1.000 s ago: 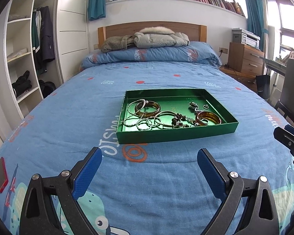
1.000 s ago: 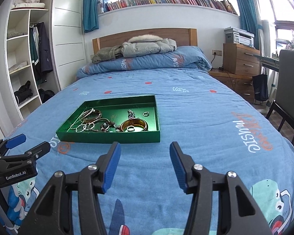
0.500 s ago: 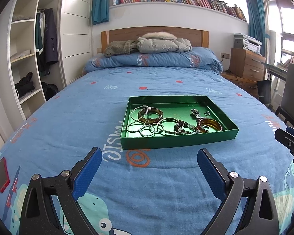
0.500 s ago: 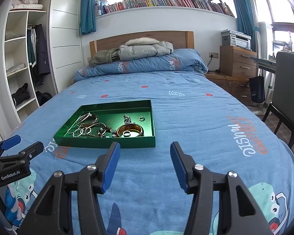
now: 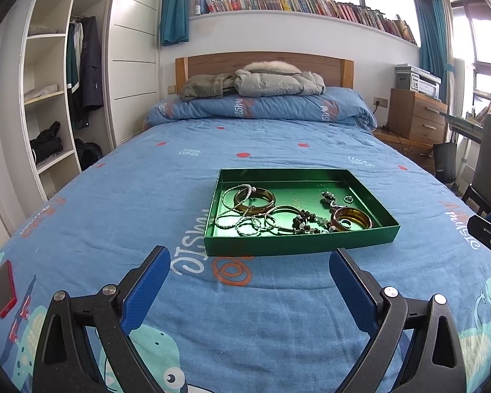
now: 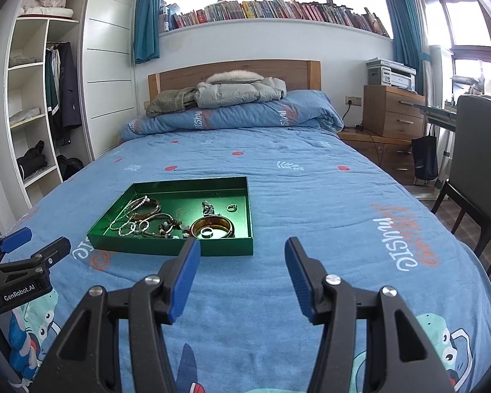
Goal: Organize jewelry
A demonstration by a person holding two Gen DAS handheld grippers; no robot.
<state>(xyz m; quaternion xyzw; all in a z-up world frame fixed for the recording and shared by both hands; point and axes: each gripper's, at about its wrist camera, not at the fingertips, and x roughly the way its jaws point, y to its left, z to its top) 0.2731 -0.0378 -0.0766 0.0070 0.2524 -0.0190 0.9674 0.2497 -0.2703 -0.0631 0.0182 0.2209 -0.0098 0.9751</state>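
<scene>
You have a bed [image 5: 147, 196] covered by a blue printed quilt; a shallow green tray [image 5: 298, 245] sits flat near its middle; a red phone [image 5: 5, 290] lies at the near left edge; a rolled blue duvet [image 5: 262, 109] rests against the headboard end.

One tray [image 5: 298, 245], two amber bangles [image 5: 254, 198].

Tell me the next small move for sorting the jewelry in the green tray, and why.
Probably ease the right claw forward to the amber bangle in the green tray's near corner. Both claws hang open and empty short of the tray, the left claw too, and that bangle, with a small ring inside it, lies nearest the right one.
</scene>
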